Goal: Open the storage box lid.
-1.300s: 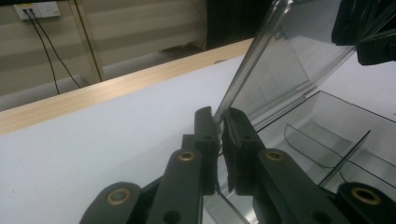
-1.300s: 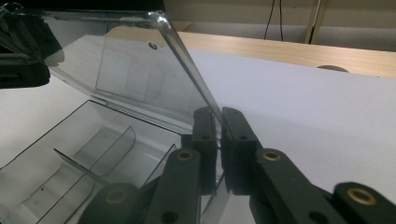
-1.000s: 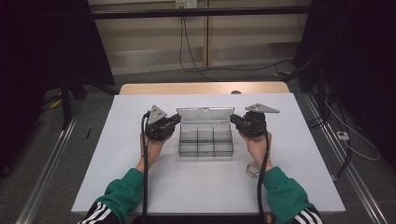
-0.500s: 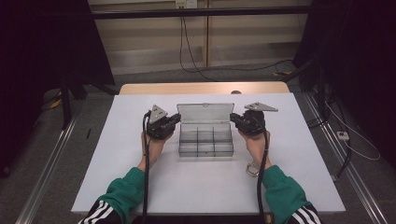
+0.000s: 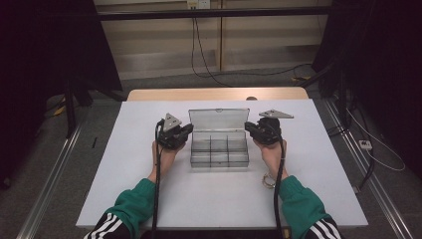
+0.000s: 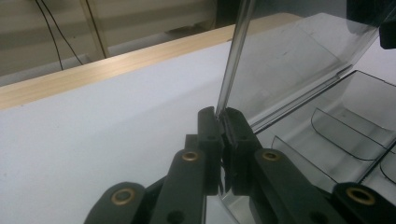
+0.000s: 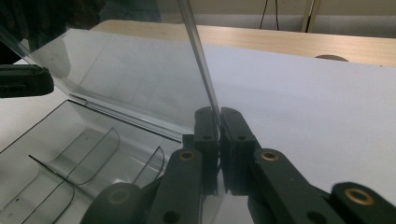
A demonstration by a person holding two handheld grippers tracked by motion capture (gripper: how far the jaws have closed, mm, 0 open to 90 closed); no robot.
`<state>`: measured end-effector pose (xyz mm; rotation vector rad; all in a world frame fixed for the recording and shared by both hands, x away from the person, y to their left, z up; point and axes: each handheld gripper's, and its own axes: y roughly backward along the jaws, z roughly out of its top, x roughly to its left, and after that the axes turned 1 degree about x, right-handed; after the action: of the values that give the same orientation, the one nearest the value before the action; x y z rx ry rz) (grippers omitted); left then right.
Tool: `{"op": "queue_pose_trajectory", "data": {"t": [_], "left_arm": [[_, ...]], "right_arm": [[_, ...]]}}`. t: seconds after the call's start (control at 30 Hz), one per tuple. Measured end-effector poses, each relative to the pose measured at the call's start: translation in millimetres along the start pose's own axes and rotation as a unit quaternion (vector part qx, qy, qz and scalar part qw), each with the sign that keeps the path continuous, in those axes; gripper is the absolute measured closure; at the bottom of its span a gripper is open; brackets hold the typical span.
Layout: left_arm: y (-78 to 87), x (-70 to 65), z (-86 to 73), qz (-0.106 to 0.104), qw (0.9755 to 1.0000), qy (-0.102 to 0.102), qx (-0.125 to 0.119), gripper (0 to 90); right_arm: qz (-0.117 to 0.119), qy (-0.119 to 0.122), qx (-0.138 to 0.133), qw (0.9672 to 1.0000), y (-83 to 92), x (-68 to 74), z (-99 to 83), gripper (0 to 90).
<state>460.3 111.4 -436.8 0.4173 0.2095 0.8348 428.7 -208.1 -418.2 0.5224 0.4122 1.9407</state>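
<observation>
White worktop (image 5: 149, 199), one. On it, mid-surface, one clear plastic box (image 5: 219, 152), lid (image 5: 218, 119) raised upright at the far side; compartments number six or so, dividers faint. Two hand-held grippers: left hand-held gripper (image 6: 223, 122) clamped on the lid's left edge, right hand-held gripper (image 7: 218, 122) clamped on its right edge. Pad contact partly hidden behind plastic. Nothing shifted since a second ago.

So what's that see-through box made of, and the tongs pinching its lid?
The box looks like clear, slightly smoky hard plastic: the table shows through its glossy lid. The left tongs and right tongs look like matte black plastic with brass-coloured rivets, though coated metal is possible.
</observation>
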Motion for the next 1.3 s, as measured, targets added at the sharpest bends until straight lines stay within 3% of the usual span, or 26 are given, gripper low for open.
{"op": "queue_pose_trajectory", "data": {"t": [0.33, 0.37, 1.07, 1.13, 1.17, 1.3], "left_arm": [[-3.6, -1.4, -1.5, 0.01, 0.9999, -0.003, 0.008, 87.5], [-4.5, -2.4, -1.7, 0.01, 0.9999, 0.003, 0.003, 87.5], [-10.6, -6.1, -2.3, 0.033, 0.9991, -0.012, 0.025, 85.4], [-8.3, -8.0, -0.4, 0.034, 0.9992, -0.011, 0.02, 81.8], [-6.2, -8.2, 1.3, 0.036, 0.9989, -0.021, 0.022, 79.4], [3.0, -14.4, 7.9, 0.041, 0.9987, -0.021, 0.023, 58.1]], "right_arm": [[-0.005, 0.001, 0.011, 0.9999, -6.9, -1.6, -1.9, 86.0], [-0.007, 0.001, 0.013, 0.9999, -7.4, -1.4, -2.0, 86.2], [-0.028, 0.009, 0.033, 0.999, -14.7, 0.1, -3.1, 87.6], [-0.028, 0.014, 0.035, 0.9989, -14.3, 0.7, -3.0, 86.2], [-0.029, 0.014, 0.036, 0.9988, -13.4, 1.2, -2.8, 84.8], [-0.032, 0.016, 0.035, 0.9987, -6.7, 0.9, -1.3, 77.4]]}}
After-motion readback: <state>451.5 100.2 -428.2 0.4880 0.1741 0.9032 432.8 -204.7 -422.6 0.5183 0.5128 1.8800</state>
